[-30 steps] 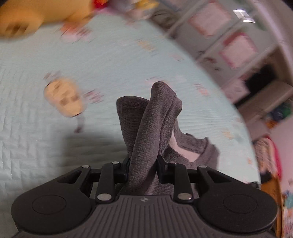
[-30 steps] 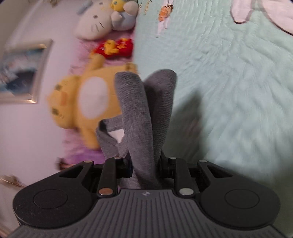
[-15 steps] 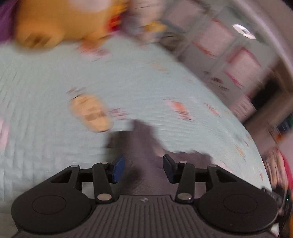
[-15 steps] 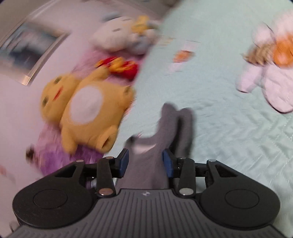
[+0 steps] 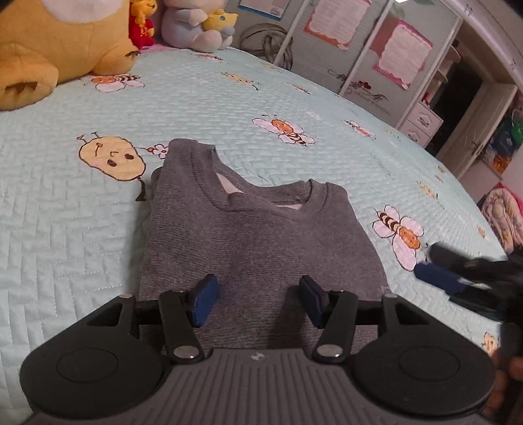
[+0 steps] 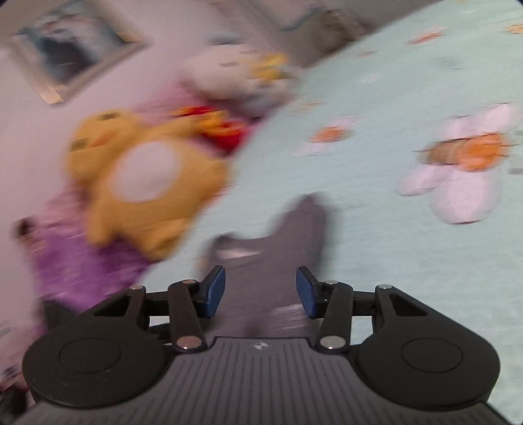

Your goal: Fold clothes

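While both pairs of jaws are opening, the scene reads as follows, near to far.

Left hand-held gripper (image 5: pixel 258 299): jaws apart and widening; the blue pads (image 5: pixel 203 300) stand clear of the cloth, which lies below and between them, not pinched.

Right hand-held gripper (image 6: pixel 260 292): jaws apart and widening; nothing pressed between the pads; its picture is blurred. It also shows at the right edge of the left wrist view (image 5: pixel 457 274), just beside the sweater.

Sweater (image 5: pixel 258 229): grey knit, folded into a compact block, collar on top, lying flat on the bed; in the right wrist view (image 6: pixel 278 248) it lies just ahead of the jaws.

Bed (image 5: pixel 81 229): pale green quilted cover printed with bees and flowers.

Yellow plush toy (image 5: pixel 55 42): at the far end of the bed, with smaller soft toys (image 5: pixel 196 26) beside it.

Wardrobe (image 5: pixel 376 55): pale doors with pink sheets stuck on, beyond the bed.
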